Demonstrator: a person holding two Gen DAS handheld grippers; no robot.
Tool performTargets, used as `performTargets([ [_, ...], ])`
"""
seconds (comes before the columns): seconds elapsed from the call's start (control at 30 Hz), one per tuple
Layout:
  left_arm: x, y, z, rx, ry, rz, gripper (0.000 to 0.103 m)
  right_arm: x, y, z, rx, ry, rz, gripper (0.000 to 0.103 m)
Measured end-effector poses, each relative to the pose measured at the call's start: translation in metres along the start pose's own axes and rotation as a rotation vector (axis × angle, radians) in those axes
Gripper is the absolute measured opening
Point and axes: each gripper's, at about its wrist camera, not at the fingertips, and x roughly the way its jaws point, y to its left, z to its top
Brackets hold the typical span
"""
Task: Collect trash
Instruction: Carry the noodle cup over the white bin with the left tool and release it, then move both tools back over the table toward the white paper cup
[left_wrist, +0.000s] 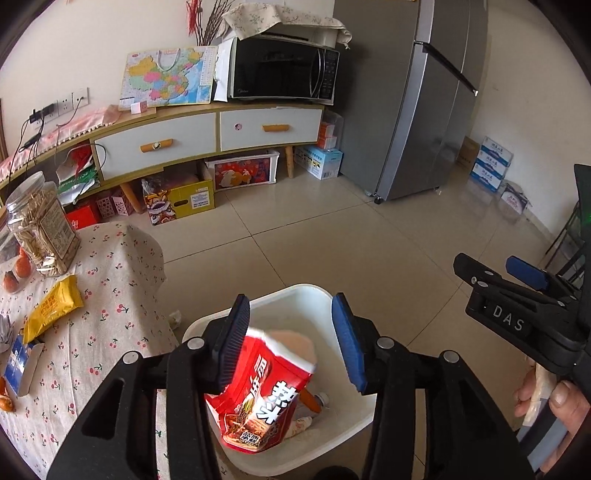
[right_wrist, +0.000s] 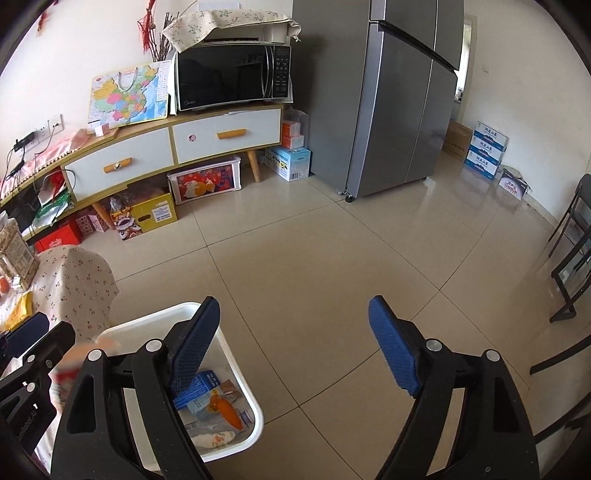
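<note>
One red snack bag (left_wrist: 264, 387) hangs upright between the parted pads of the left tool (left_wrist: 291, 339), directly over the white bin (left_wrist: 306, 295); right tool (right_wrist: 295, 347) at three o'clock, open, empty.

Pale glossy floor tiles (right_wrist: 332, 258) run to a cream wall (left_wrist: 92, 44). A low sideboard (left_wrist: 207, 129) carries a microwave (left_wrist: 280, 70); right of it, a grey fridge (right_wrist: 391, 96).
</note>
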Motion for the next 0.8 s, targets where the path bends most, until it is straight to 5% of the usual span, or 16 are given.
performTargets([
  [0.23, -0.006, 0.012, -0.003, -0.016, -0.002, 0.037, 0.064, -0.013, 0.016, 0.0, -0.018, -0.056, 0.012, 0.089],
  [0.47, -0.024, 0.043, -0.008, -0.031, -0.036, 0.15, 0.075, -0.028, 0.048, -0.004, -0.07, -0.097, 0.064, 0.095],
  [0.8, -0.055, 0.097, -0.019, -0.095, -0.071, 0.254, 0.081, -0.051, 0.11, -0.018, -0.2, -0.148, 0.103, 0.096],
])
